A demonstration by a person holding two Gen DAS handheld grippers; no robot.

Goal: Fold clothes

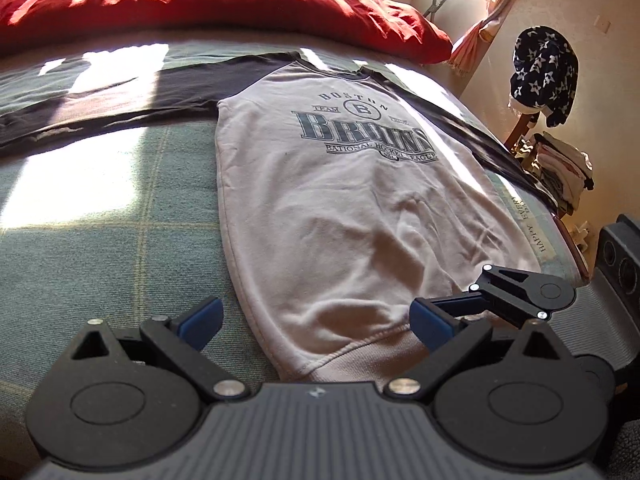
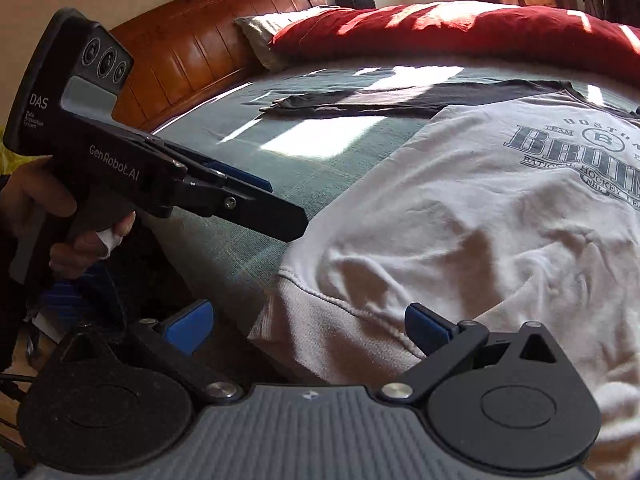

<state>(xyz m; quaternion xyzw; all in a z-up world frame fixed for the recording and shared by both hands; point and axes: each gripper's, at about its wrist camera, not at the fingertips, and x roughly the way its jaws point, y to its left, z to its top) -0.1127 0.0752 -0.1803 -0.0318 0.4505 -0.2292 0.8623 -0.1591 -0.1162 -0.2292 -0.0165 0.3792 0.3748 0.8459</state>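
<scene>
A white sweatshirt (image 1: 352,200) with dark sleeves and a "Boston Bruins" print lay flat, front up, on the bed (image 1: 100,220), which had a green checked cover. Its collar pointed to the far side, toward a red duvet (image 1: 208,4), and its hem lay at the near edge. One dark sleeve (image 1: 100,104) stretched out to the left across the cover; the other ran down along the right edge of the bed.

The left hand-held gripper (image 1: 316,322) hovered over the hem with its jaws wide apart, holding nothing; its blue pads (image 1: 200,322) stood to either side of the hem's left part. The right hand-held gripper (image 2: 310,326) was also spread open and empty, straddling the hem near its left corner. In the right wrist view a hand (image 2: 48,216) held the left hand-held gripper's handle near the bed's left side, before a wooden headboard (image 2: 208,48). At the far right, a star-patterned cloth (image 1: 546,74) hung above a pile of clothes (image 1: 560,168).
</scene>
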